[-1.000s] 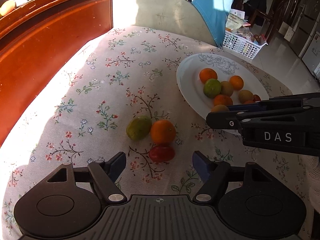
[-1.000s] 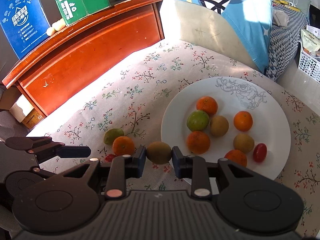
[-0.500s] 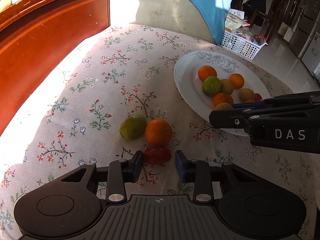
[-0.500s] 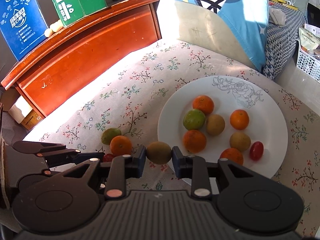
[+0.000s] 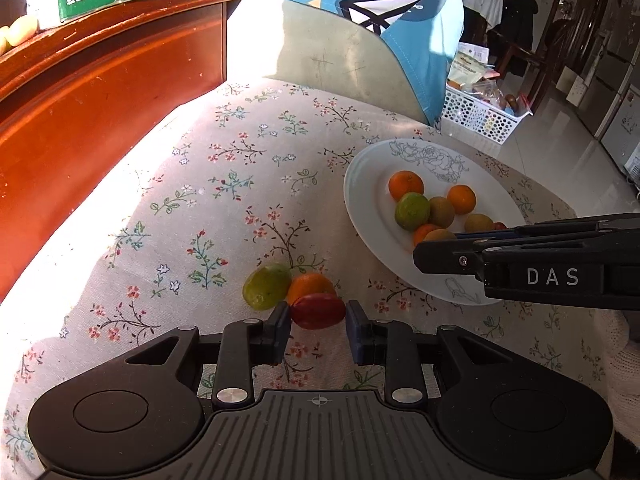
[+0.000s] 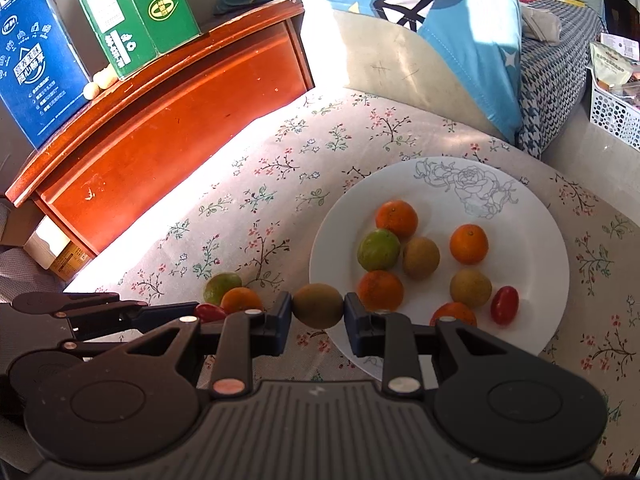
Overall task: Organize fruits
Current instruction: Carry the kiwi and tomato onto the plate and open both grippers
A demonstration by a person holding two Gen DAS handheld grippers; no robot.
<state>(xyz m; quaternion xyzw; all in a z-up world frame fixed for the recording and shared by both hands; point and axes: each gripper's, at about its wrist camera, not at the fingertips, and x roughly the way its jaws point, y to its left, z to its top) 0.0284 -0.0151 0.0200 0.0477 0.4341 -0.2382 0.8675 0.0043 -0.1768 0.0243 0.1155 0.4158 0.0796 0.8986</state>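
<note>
Left tool (image 5: 318,322) clamped on a red cherry tomato (image 5: 318,311), just in front of an orange (image 5: 310,285) and green citrus (image 5: 266,286) on the floral worktop (image 5: 200,208). Right tool (image 6: 318,314) gripping a kiwi (image 6: 318,306) at the white plate's (image 6: 440,192) near rim, among oranges.

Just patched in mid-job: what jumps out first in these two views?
The white plate of fruit on the floral tablecloth stands out. The right hand-held gripper holds a brown kiwi at the plate's near-left rim. The left hand-held gripper brackets a red tomato beside an orange and a green citrus.
</note>
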